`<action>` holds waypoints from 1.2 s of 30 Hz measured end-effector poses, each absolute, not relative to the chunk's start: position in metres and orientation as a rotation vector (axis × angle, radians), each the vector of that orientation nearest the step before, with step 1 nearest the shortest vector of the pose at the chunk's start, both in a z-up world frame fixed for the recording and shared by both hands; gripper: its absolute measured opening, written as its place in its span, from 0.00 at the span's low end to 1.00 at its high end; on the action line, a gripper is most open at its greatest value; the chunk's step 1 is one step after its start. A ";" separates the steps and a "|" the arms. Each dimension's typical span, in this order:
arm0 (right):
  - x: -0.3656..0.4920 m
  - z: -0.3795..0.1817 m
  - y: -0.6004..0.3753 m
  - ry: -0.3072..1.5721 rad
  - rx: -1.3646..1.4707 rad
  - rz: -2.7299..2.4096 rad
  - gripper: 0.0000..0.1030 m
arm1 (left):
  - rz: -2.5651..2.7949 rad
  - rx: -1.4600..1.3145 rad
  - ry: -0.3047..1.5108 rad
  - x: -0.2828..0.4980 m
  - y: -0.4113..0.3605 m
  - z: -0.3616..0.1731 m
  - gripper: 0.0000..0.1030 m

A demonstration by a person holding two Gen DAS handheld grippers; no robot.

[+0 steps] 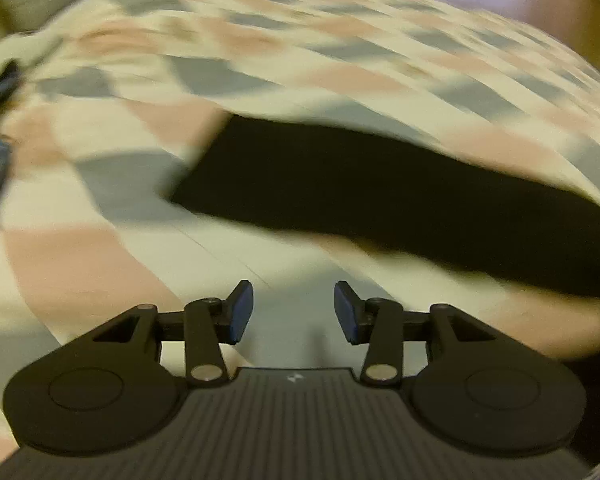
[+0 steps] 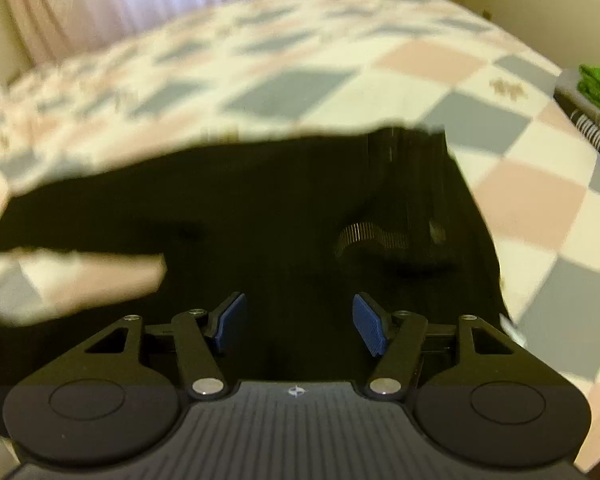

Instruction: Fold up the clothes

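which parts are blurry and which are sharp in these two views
Left wrist view: the checked bedspread and black garment are motion-smeared, while the left gripper stays crisp. Right wrist view: the same smear, strongest at left; the right gripper is sharp; fisheye bends the bed.

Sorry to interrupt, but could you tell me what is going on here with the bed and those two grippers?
A person is folding clothes with a handheld gripper in each hand. A black garment lies spread on the checked bedspread. The right gripper hovers over the garment with its jaws open and nothing between them. The left gripper, also open and empty, is over bare bedspread beside the garment's edge. Both views are motion-blurred.
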State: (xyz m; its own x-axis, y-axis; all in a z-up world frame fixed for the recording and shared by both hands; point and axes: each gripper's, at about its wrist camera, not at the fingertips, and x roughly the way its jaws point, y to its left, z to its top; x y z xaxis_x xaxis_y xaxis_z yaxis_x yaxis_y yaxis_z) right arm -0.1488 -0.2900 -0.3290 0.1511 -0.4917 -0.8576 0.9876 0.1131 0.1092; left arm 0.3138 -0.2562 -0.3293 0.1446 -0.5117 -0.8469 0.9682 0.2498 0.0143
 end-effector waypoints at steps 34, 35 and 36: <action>-0.345 -0.403 -0.363 0.447 1.217 -0.790 0.27 | -1.348 0.821 0.952 0.109 -0.247 -0.384 0.43; -0.347 -0.409 -0.370 0.432 1.255 -0.793 0.26 | -1.341 0.821 0.959 0.106 -0.248 -0.385 0.43; -0.346 -0.415 -0.374 0.410 1.287 -0.788 0.26 | -1.335 0.821 0.965 0.104 -0.250 -0.387 0.43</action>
